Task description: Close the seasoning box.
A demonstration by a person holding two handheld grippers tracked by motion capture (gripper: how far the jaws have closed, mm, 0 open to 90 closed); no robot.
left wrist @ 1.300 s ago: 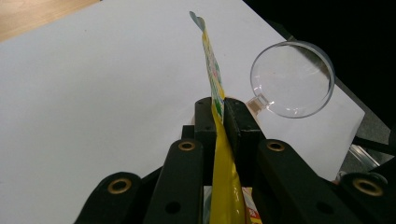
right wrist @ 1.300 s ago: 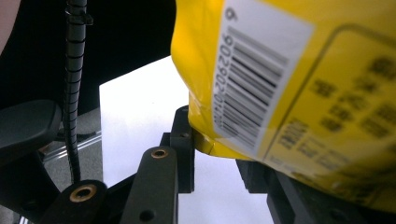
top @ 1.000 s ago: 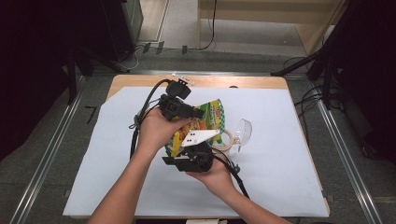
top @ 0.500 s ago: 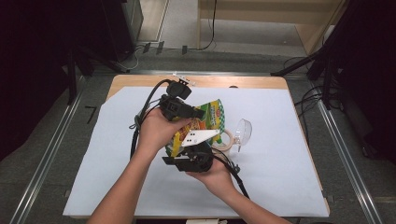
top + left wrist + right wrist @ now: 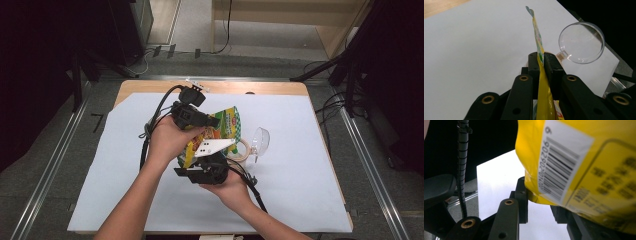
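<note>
1. a person is holding a yellow snack bag (image 5: 220, 131) up over the middle of a white sheet (image 5: 310, 170) that is covering the table (image 5: 150, 86), a gripper in each hand.
2. the left gripper (image 5: 543, 60) is pinching the bag's thin sealed edge, its two black jaws pressing flat against it from both sides.
3. the right gripper (image 5: 537, 202) is sitting at the bag's lower corner by the barcode; the jaws are standing a little apart with the corner hanging between them, and whether they are gripping it cannot be told.
4. a clear plastic cup (image 5: 260, 142) is lying on its side on the sheet just beside the bag, next to a roll of tape (image 5: 242, 150).
</note>
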